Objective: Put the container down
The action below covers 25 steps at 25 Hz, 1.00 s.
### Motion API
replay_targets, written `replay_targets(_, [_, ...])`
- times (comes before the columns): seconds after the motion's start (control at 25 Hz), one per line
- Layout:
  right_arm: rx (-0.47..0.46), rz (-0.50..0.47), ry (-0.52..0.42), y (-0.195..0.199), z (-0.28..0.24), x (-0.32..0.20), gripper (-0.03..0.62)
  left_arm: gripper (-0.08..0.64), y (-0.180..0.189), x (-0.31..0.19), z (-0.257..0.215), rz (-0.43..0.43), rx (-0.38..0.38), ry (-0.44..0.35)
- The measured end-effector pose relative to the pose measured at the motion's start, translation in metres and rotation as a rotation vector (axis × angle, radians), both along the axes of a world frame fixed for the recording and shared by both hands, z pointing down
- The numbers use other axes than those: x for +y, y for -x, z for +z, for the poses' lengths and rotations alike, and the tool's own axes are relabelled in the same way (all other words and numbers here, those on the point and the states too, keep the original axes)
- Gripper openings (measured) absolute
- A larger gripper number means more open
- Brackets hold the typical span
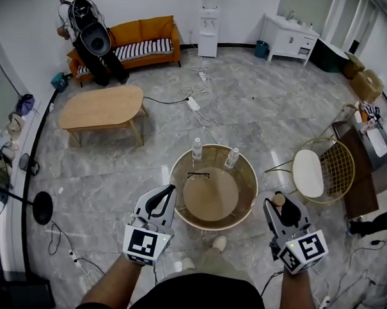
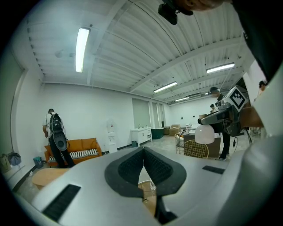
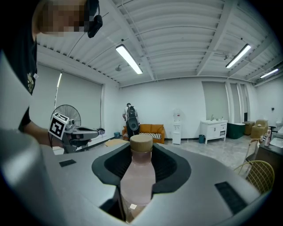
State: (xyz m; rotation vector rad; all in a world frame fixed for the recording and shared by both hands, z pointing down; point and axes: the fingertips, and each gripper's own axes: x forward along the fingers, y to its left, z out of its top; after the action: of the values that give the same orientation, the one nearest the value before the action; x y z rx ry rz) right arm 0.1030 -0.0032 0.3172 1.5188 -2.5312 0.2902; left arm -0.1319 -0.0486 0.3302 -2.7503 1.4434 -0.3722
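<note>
right gripper (image 1: 282,211) sits just off the table's (image 1: 246,196) right rim, clamped on a bottle (image 3: 137,176). pads (image 3: 170,165) press the body from both sides, below the tan cap (image 3: 141,142). the bottle stands upright between them, cap showing above the pads. the grip is on the body, probably so the base can meet the tabletop flat and the neck stays free on release. the bottle is in the air beside the right edge, not yet over the table.

left gripper (image 1: 161,200) is at the near-left rim, fingers together, nothing in them. it looks parked clear of the drop spot.

two other bottles (image 1: 197,148) and glasses (image 1: 199,175) sit at the table's far side, so the bare centre reads as the likely landing place. the bottle is not yet set down.
</note>
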Motion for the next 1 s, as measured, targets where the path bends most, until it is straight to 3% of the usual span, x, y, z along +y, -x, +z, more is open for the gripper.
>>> replay_targets(1.0, [-0.002,-0.032,0.06,-0.03,0.034,-0.075,0.153,0.015,-0.045,-0.074,0.026,-0.004,0.011,0.027])
